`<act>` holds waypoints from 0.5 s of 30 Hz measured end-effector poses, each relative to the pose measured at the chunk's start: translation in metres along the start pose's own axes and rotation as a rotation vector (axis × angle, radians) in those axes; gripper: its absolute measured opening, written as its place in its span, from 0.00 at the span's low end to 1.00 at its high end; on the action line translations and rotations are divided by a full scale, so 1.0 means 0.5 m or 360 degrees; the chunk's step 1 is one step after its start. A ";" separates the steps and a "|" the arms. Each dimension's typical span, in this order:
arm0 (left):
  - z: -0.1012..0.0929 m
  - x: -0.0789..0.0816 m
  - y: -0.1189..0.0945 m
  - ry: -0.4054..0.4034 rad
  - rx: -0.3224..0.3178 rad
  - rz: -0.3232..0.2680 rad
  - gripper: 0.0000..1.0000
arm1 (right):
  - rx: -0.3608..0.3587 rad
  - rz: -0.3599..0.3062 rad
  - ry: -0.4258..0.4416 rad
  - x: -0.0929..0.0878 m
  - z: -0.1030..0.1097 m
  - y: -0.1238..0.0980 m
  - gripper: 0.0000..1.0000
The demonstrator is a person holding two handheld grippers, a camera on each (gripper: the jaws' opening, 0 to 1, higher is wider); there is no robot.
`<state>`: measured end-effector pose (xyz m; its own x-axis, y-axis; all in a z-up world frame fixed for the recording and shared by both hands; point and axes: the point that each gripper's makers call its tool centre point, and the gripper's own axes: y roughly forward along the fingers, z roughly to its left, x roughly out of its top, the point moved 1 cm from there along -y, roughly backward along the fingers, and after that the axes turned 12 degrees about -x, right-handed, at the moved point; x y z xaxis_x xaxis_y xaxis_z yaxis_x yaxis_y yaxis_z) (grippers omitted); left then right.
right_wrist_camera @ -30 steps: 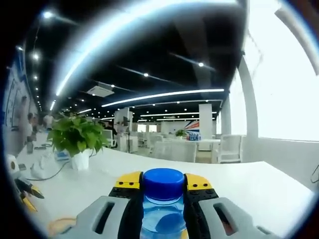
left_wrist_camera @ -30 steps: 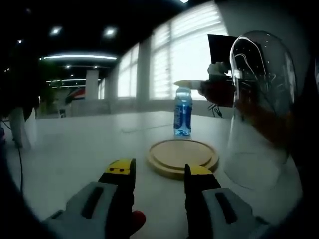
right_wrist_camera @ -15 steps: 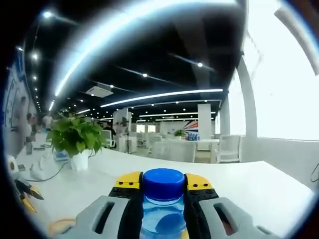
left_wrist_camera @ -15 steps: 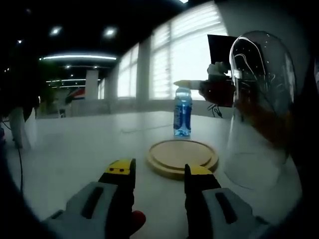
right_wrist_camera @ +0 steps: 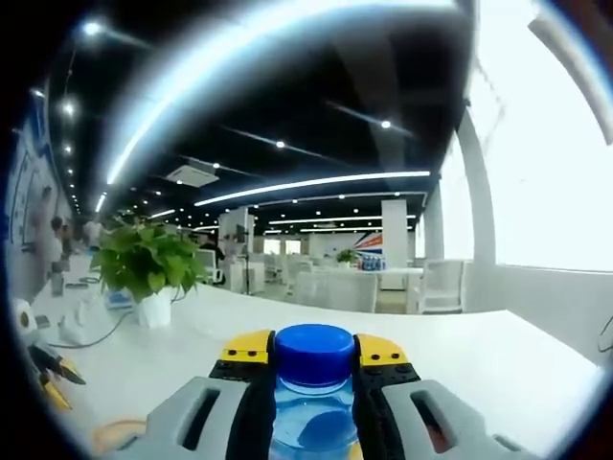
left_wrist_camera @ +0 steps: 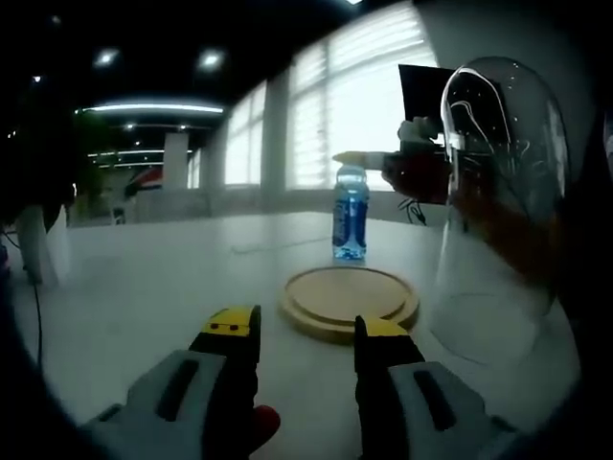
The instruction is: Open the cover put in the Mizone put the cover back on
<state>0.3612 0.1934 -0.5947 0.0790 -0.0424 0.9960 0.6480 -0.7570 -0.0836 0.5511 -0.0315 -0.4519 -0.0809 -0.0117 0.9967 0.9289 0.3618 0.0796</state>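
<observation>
We have the right gripper [right_wrist_camera: 313, 369] pinching the blue-capped Mizone bottle [right_wrist_camera: 313, 402]; left gripper [left_wrist_camera: 305, 335] spread, empty; clear dome cover [left_wrist_camera: 498, 206] already off; next, we judge, carry it onto the round wooden base [left_wrist_camera: 351, 301].

Left view low, farther; right close; both share bottle [left_wrist_camera: 351, 216]

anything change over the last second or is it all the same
Almost nothing. The right hand-held gripper stays shut on the Mizone bottle just under its blue cap; the bottle sits very slightly higher in the left gripper view, behind the wooden base. The left hand-held gripper remains open and holds nothing, and the glass cover stands where it was, beside the base.
</observation>
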 end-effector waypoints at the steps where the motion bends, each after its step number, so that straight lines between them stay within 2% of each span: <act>1: 0.000 0.000 0.000 0.0002 0.0000 0.0001 0.31 | 0.0001 0.0000 0.0003 -0.001 0.000 0.000 0.25; 4: 0.001 0.000 0.000 0.0003 0.0002 0.0001 0.31 | 0.0018 0.0004 -0.0003 -0.002 0.019 -0.010 0.25; 15: 0.005 0.005 -0.003 0.0003 0.0013 -0.0013 0.31 | 0.0003 -0.0001 -0.0027 -0.003 0.004 -0.007 0.24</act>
<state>0.3623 0.1962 -0.5923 0.0722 -0.0372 0.9967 0.6547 -0.7521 -0.0755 0.5473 -0.0309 -0.4538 -0.0877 0.0036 0.9961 0.9281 0.3635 0.0804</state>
